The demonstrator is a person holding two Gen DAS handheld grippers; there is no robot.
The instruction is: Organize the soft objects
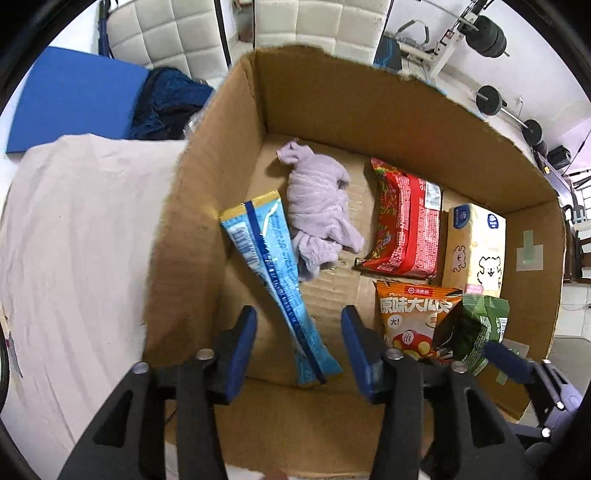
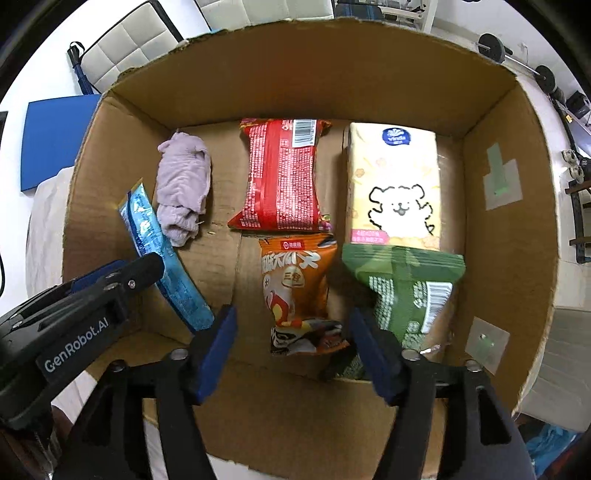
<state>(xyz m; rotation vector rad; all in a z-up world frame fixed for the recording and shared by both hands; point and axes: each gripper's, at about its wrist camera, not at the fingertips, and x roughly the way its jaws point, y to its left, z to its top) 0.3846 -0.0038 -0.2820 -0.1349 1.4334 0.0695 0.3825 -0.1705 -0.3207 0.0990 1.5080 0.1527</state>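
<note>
An open cardboard box (image 1: pixel 369 103) (image 2: pixel 295 74) holds several soft items. A light blue packet (image 1: pixel 273 273) (image 2: pixel 162 258) leans against its left wall. Beside it lies a rolled lilac cloth (image 1: pixel 317 206) (image 2: pixel 183 181). A red snack bag (image 1: pixel 406 225) (image 2: pixel 282 173), a yellow tissue pack (image 1: pixel 474 247) (image 2: pixel 395 184), an orange snack bag (image 1: pixel 410 317) (image 2: pixel 295 288) and a green snack bag (image 1: pixel 476 328) (image 2: pixel 406 291) fill the right side. My left gripper (image 1: pixel 299 343) is open over the blue packet's near end. My right gripper (image 2: pixel 291 339) is open over the orange bag.
The box stands on a pale cloth-covered surface (image 1: pixel 74 240). A blue mat (image 1: pixel 74 99) and a dark blue garment (image 1: pixel 166 103) lie behind it on the left. White padded chairs (image 1: pixel 166 33) and gym weights (image 1: pixel 487 33) stand at the back.
</note>
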